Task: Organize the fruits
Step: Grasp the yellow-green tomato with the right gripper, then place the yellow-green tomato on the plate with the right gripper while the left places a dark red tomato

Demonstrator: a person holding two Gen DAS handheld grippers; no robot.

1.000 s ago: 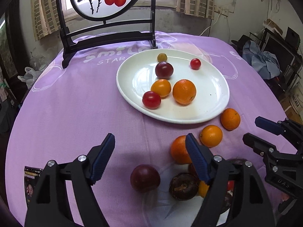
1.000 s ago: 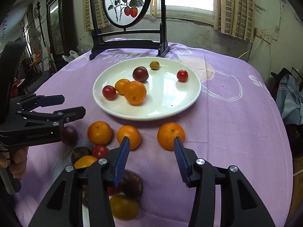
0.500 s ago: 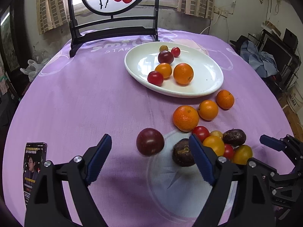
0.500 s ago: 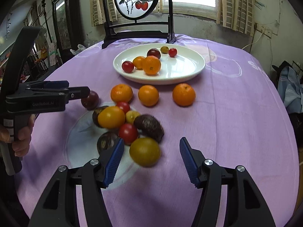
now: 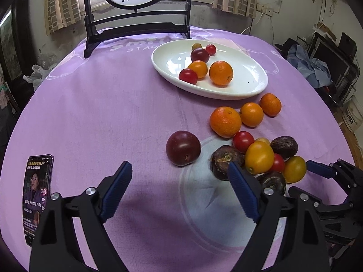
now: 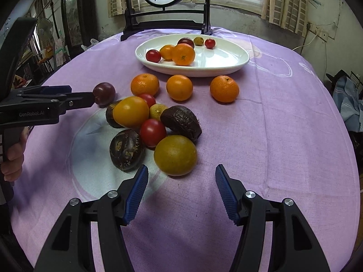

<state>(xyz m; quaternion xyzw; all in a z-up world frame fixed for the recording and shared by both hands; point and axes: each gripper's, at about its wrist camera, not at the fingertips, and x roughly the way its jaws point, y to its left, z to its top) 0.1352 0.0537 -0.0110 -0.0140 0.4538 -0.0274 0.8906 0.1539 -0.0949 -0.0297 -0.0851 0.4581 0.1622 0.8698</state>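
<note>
Purple cloth, white plate, warm-coloured fruit

My jaws are black with ridged blue pads on both the left gripper (image 5: 179, 191) and the right gripper (image 6: 181, 191). The cloth (image 6: 272, 117) over the surface is lilac purple with pale white rings and white lettering. The plate (image 6: 226, 56) is glossy white; on it lie an orange mandarin (image 6: 183, 54), red, dark maroon and olive-yellow small fruits. Nearer me than the plate sit three orange mandarins, a deep maroon plum (image 5: 183, 147), wrinkled dark brown passion fruits, red tomatoes and a mustard-yellow tomato (image 6: 175, 155).
</note>
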